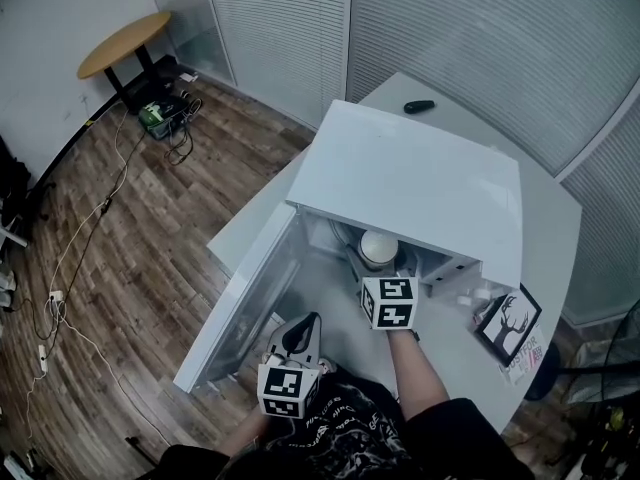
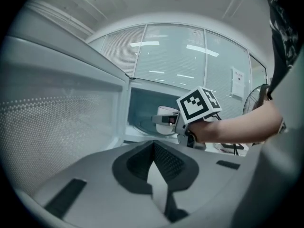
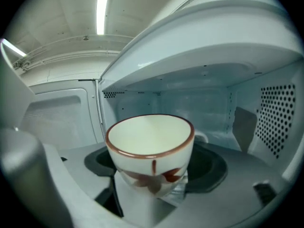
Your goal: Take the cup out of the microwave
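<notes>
A white microwave stands on a pale table, its door swung open to the left. A cream cup with a brown rim and a reddish leaf print sits upright between the jaws of my right gripper, which is shut on it at the mouth of the cavity. In the head view, the cup shows just under the microwave's front edge, with my right gripper below it. My left gripper hangs shut and empty near the door, short of the cavity. From the left gripper view, the cup is seen ahead.
A black remote lies on the table behind the microwave. A framed deer picture rests at the table's right front. A round wooden table and loose cables are on the wooden floor at the left.
</notes>
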`<act>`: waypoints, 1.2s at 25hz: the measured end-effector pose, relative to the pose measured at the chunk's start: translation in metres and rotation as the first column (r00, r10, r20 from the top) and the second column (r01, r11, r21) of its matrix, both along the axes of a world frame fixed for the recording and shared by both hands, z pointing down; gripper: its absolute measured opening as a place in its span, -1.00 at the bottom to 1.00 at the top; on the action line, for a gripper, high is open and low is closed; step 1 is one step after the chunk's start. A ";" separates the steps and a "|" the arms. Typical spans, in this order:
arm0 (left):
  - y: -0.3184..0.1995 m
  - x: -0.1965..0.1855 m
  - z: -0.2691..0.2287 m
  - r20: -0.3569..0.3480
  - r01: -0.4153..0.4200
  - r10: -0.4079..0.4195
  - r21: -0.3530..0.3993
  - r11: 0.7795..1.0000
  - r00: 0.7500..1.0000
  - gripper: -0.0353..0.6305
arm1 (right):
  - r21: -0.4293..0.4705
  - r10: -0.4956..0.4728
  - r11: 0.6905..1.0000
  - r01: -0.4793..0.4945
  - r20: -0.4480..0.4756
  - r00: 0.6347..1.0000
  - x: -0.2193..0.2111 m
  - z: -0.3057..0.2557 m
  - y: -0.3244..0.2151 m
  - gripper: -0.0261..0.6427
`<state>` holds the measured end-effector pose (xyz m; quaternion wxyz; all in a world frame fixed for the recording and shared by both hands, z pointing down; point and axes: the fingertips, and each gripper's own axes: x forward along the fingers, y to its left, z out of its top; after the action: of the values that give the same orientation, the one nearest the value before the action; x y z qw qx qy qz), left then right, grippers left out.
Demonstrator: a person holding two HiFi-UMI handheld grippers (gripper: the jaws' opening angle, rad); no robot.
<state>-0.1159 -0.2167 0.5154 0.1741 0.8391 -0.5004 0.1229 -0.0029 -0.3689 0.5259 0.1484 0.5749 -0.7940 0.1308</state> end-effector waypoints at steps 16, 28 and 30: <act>0.009 0.017 -0.008 -0.004 -0.018 0.018 0.034 0.999 1.000 -0.88 | -0.016 0.007 1.000 -0.007 -0.002 1.000 0.021 -0.008 0.065 0.28; 0.019 0.044 -0.013 -0.011 -0.063 0.064 0.054 0.997 0.998 -0.88 | -0.017 0.037 0.999 -0.037 -0.004 0.999 0.045 -0.012 0.106 0.28; 0.021 0.047 -0.013 -0.012 -0.068 0.069 0.056 0.996 0.998 -0.88 | -0.015 0.042 0.999 -0.042 -0.005 0.999 0.049 -0.013 0.112 0.28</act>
<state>-0.0691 -0.1956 0.5027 0.1501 0.8611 -0.4735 0.1089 0.0462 -0.2573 0.5125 0.1518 0.5907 -0.7803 0.1386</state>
